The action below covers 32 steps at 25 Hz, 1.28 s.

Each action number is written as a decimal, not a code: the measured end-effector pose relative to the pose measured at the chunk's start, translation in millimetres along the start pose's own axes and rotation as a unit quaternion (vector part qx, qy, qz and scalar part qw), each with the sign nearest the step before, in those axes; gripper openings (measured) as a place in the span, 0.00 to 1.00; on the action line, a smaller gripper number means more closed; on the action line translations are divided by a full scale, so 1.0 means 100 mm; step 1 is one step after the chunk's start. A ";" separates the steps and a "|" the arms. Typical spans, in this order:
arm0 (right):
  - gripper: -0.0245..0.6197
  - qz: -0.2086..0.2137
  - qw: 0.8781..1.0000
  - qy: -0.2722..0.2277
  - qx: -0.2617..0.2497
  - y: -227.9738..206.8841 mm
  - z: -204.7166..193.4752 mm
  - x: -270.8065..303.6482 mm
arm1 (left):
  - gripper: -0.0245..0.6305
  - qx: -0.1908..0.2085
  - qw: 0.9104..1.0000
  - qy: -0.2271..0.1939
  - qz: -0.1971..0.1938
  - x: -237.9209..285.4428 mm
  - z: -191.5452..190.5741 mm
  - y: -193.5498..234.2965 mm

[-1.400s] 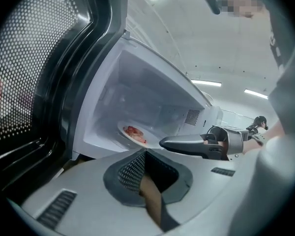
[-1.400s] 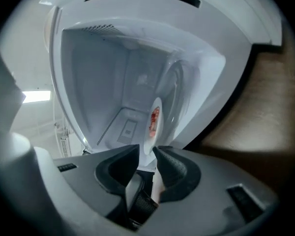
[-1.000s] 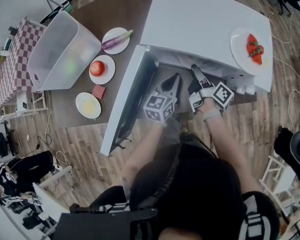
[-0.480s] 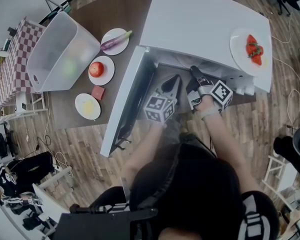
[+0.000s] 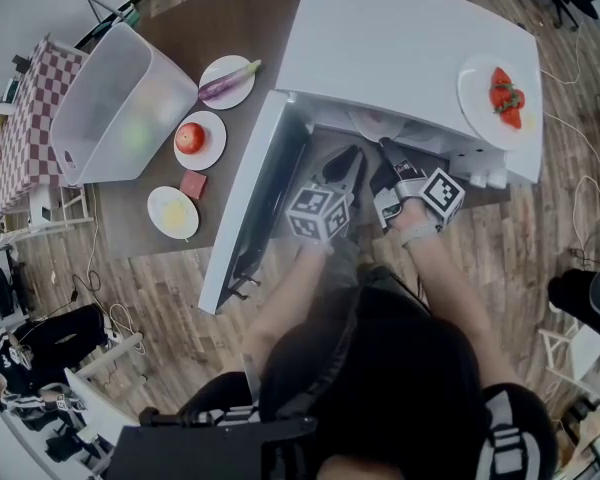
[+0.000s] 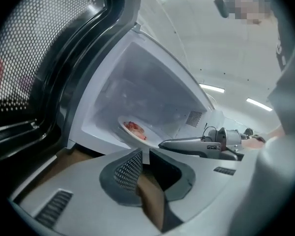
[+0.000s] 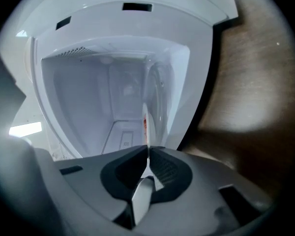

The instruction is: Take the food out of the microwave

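The white microwave (image 5: pixel 400 38) stands with its door (image 5: pixel 255 208) swung open to the left. Inside lies a white plate (image 6: pixel 124 127) with red food (image 6: pixel 134 128) on it. My right gripper (image 5: pixel 385 150) reaches into the opening; its jaws have just been closing and are shut on the plate's rim (image 7: pixel 145 124), which shows edge-on between them in the right gripper view (image 7: pixel 148 154). My left gripper (image 5: pixel 352 160) hangs at the opening beside it. Its jaws (image 6: pixel 145 154) have just been opening and stand slightly apart with nothing between them. The right gripper (image 6: pixel 187 144) shows there at the plate's near edge.
A plate of strawberries (image 5: pixel 495 93) sits on top of the microwave at the right. On the brown table to the left are a clear plastic bin (image 5: pixel 120 103), plates with a tomato (image 5: pixel 190 138), a purple vegetable (image 5: pixel 228 80) and something yellow (image 5: pixel 175 211), and a red block (image 5: pixel 193 184).
The right gripper's jaws have closed onto the plate's rim inside the microwave. Both hands have stayed almost where they were.
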State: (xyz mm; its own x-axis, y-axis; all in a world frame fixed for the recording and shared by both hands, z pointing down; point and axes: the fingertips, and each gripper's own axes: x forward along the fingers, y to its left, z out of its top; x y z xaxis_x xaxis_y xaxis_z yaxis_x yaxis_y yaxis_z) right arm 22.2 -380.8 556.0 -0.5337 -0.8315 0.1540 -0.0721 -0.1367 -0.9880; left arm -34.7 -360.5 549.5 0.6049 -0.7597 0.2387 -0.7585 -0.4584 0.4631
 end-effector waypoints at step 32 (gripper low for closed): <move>0.06 0.012 0.999 0.039 -0.027 0.02 -0.11 -0.14 | 0.14 -0.286 0.955 -0.019 -0.081 0.19 0.03 -0.10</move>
State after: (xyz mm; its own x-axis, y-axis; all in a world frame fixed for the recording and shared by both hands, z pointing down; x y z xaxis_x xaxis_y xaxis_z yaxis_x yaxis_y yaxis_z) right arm 20.0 -363.1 551.6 -0.5990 -0.7900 0.1309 -0.1031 -0.0860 -0.9909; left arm -16.1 -371.6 546.5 0.6851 -0.7217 0.0988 -0.3932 -0.2522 0.8842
